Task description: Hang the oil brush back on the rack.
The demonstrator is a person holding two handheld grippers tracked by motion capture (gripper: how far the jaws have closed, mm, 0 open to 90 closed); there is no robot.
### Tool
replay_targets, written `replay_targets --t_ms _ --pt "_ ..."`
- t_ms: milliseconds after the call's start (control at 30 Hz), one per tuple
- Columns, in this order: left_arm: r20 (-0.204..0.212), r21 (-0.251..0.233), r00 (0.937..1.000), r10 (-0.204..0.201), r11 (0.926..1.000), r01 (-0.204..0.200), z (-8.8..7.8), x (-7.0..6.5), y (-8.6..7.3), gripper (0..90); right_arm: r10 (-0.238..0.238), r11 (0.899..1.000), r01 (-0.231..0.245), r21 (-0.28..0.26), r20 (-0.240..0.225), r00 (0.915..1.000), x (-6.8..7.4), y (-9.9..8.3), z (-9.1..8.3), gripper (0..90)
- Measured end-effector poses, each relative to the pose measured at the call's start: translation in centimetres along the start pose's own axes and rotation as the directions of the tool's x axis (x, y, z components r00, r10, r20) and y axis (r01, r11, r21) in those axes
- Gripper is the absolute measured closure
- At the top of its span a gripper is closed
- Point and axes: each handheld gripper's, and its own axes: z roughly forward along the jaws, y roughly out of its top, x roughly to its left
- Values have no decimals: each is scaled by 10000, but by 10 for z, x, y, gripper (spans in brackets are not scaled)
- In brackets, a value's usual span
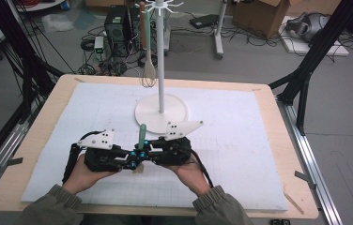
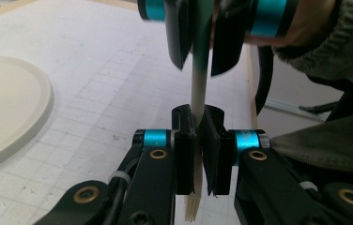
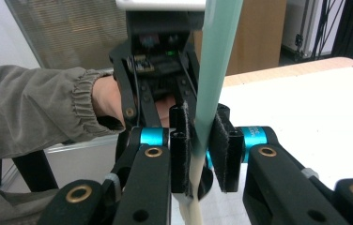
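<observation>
Tools clamped together on one green-handled utensil.

Left tool [image 2: 197, 154] is shut on the utensil [image 1: 141, 136] at its pale wooden neck, right tool [image 3: 202, 150] on the green handle; it is held upright above the desk [image 1: 259, 154], near the hanging stand [image 1: 161, 112], probably for regripping.

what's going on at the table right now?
A person holds a gripper in each hand, facing each other over the white mat. Both are clamped on one utensil with a green handle and a wooden shaft: the left gripper on the wooden part, the right gripper where green meets wood. The utensil stands roughly upright between them, in front of the white rack, where a wooden spoon hangs.
</observation>
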Motion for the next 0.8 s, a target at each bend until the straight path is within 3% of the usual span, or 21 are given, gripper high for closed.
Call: replay_targets --t_ms 200,367,600,800 --pt "-21 83 10000 10 10000 -10 1 1 -1 832 229 9996 -232 -146 -144 9996 -2 -4 4 836" --pt "-116 198 9998 148 9997 -146 2 0 -1 812 207 9997 -204 124 -196 9996 -3 -4 8 841" --pt "-615 287 9981 33 9996 -15 -7 3 -4 686 296 9982 -292 514 -66 9995 -8 -4 5 842" --pt "-1251 277 9921 -126 9995 162 -17 4 -12 571 428 9969 -434 650 118 9990 -17 -5 -3 843"
